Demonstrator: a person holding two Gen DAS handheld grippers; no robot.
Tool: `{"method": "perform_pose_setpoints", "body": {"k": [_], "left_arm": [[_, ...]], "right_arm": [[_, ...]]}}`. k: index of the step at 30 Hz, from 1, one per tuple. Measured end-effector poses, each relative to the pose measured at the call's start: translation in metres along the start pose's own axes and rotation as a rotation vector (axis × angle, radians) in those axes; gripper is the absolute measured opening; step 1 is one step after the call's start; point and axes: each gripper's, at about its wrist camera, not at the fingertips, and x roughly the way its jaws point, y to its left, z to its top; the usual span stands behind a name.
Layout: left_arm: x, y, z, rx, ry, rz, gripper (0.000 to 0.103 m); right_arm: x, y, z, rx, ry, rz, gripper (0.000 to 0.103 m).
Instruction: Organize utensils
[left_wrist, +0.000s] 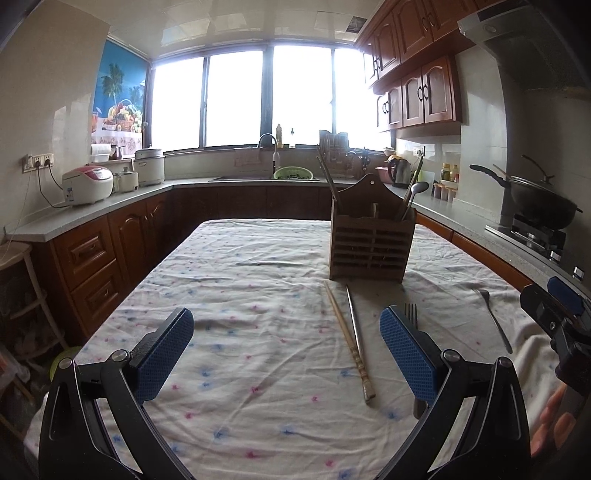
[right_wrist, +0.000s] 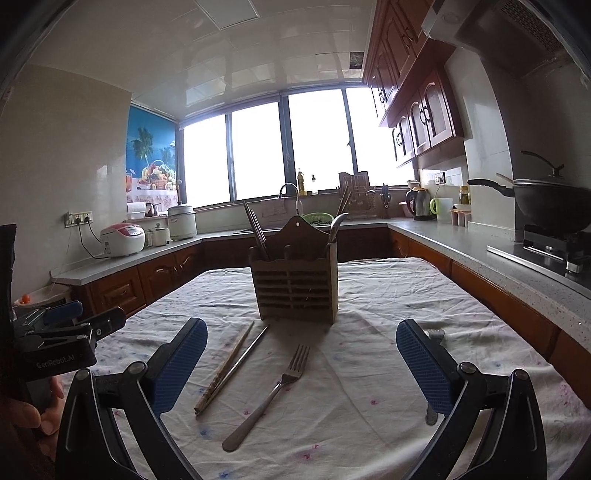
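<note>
1. Table (left_wrist: 258, 258): covered by a white cloth with small blue and pink flowers; fills the lower half of both views.
2. Counter (left_wrist: 92, 218): grey top over brown wooden cabinets, running along the left, back and right edges of both views.
3. Wok (right_wrist: 550, 206): black, lidded, on a stove at the right edge of both views.
4. Left gripper (left_wrist: 286, 354): bottom of the left view, jaws spread wide, blue pads with nothing between them but cloth. Also seen at the left edge of the right view, with a hand (right_wrist: 26, 410) on its body.
5. Right gripper (right_wrist: 301, 365): bottom of the right view, jaws spread wide, gripping nothing; the fork lies on the cloth between the pads.
6. Holder (left_wrist: 371, 243): slatted wooden box, upright on the table, centre right in the left view and centre in the right view. Chopsticks stand in its left compartment, a spoon (right_wrist: 338, 225) and other handles in its right.
7. Fork (right_wrist: 273, 395): metal, flat on the cloth in front of the holder, tines toward it; lower centre of the right view.
8. Wooden chopstick (left_wrist: 349, 343): flat on the cloth, lower centre right of the left view.
9. Metal chopstick (left_wrist: 355, 325): just beside the wooden one, on its right in the left view.
10. Second fork (left_wrist: 493, 317): lower right of the left view, apart from the rest.
</note>
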Motion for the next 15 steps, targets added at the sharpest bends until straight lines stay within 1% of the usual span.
{"method": "perform_pose_setpoints", "body": {"k": [4, 15], "left_arm": [[0.0009, -0.0005, -0.0057, 0.009, 0.009, 0.009, 0.103], [-0.0033, -0.0006, -0.0083, 0.015, 0.010, 0.018, 0.103]], "right_arm": [[-0.0043, -0.0009, -0.0019, -0.003, -0.011, -0.016, 0.103], [-0.0041, 0.0010, -0.0089, 0.002, 0.013, -0.005, 0.103]]}}
